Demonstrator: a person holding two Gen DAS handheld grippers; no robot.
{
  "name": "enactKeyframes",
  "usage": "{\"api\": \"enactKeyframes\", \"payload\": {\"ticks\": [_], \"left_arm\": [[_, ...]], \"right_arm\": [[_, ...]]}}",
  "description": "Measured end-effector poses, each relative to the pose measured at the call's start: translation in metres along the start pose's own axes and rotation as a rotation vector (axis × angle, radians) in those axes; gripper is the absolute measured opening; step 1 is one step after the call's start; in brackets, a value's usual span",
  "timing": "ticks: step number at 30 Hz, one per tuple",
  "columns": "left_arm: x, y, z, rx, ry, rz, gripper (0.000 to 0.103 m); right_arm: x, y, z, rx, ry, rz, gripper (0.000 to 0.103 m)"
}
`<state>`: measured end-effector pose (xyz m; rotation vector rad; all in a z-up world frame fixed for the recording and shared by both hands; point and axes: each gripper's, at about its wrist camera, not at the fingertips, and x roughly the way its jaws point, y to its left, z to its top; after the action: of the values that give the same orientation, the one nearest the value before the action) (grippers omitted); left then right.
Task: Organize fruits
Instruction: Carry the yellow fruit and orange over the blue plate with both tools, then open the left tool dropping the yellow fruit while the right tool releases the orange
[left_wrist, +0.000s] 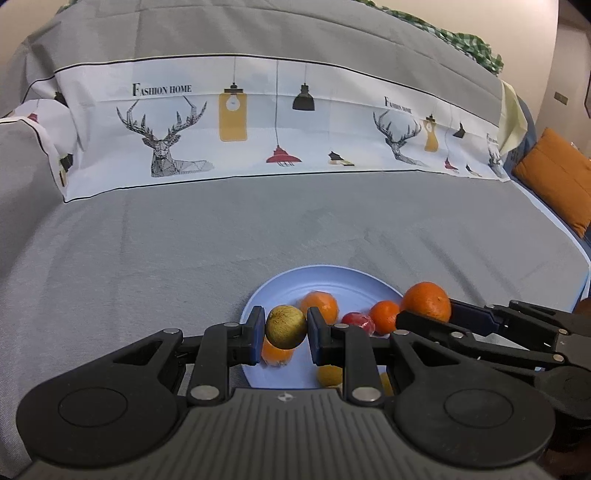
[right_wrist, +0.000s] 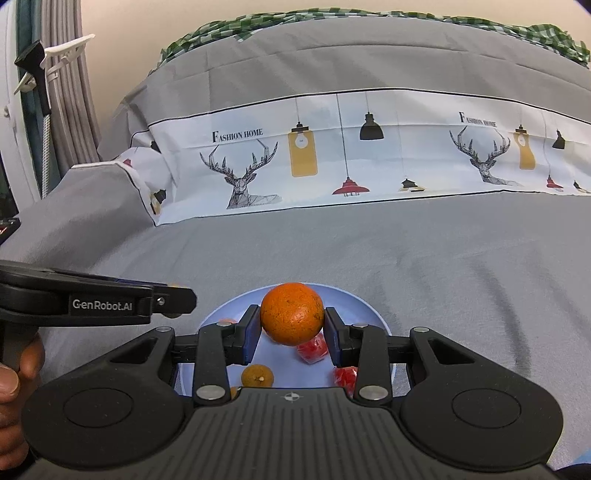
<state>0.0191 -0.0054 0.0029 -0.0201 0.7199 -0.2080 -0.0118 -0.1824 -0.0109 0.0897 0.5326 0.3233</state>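
While both fruits hang above the round pale blue plate (left_wrist: 291, 280), we hold one in each tool. Our left gripper (left_wrist: 286, 328) is squeezed on a small round yellow-green fruit with speckled skin (left_wrist: 286, 326). Our right gripper (right_wrist: 291, 321) is squeezed on a big round orange with bumpy skin (right_wrist: 291, 314). We think both fruits are light and firm, but they can roll and slip, so we pinch them across the fat middle. They are ball shaped, so we see no long side and no clear way they point. More small oranges (left_wrist: 319, 304) and red fruits (right_wrist: 313, 349) sit on the plate, on the grey bed cover (left_wrist: 147, 258).
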Motion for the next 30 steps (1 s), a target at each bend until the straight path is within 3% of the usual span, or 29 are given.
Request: {"api": "enactKeyframes", "payload": {"ticks": [30], "left_arm": [[0.015, -0.009, -0.008, 0.038, 0.073, -0.006, 0.027]], "right_arm": [[0.005, 0.008, -0.002, -0.046, 0.034, -0.009, 0.039]]}}
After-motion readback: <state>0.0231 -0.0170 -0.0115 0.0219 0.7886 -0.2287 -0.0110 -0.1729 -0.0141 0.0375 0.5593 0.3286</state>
